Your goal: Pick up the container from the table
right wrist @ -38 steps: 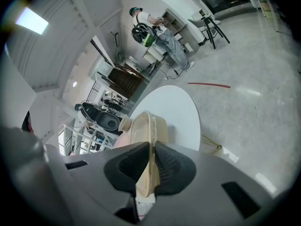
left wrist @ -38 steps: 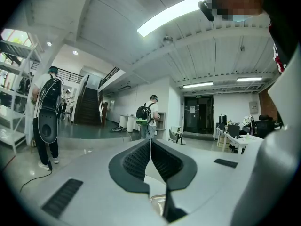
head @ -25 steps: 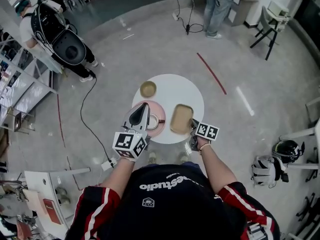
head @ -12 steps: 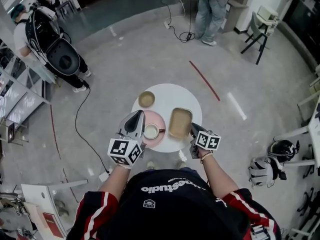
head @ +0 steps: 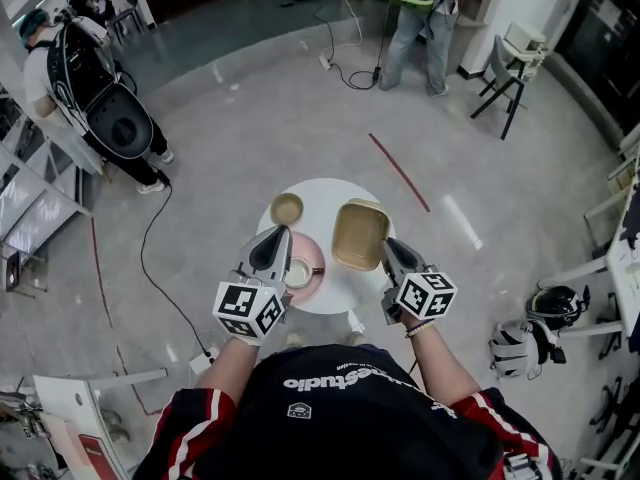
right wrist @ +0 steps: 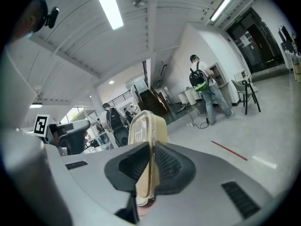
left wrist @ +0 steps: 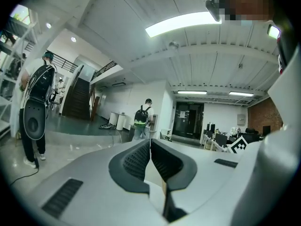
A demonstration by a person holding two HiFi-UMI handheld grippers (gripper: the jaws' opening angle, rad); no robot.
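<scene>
The container (head: pixel 360 233) is a tan rectangular tub with a clear lid. It hangs in the air above the round white table (head: pixel 318 194), lifted clear of the top. My right gripper (head: pixel 387 249) is shut on its near rim. In the right gripper view the container (right wrist: pixel 149 128) stands on edge between the pads, its rim pinched. My left gripper (head: pixel 276 240) hovers above the pink plate (head: pixel 316 281), jaws together with nothing between them. From the left gripper view the left gripper (left wrist: pixel 150 147) points level out across the room.
A white cup (head: pixel 299 272) sits on the pink plate, and a small tan bowl (head: pixel 287 208) rests at the table's far left. People stand at the far left and at the back of the room. A cable (head: pixel 150 258) and a red line (head: pixel 398 171) lie on the floor.
My right gripper has risen with the container, which came off the table and tipped up. The left gripper has lifted slightly. The head view has shifted, so the table sits lower in frame.
</scene>
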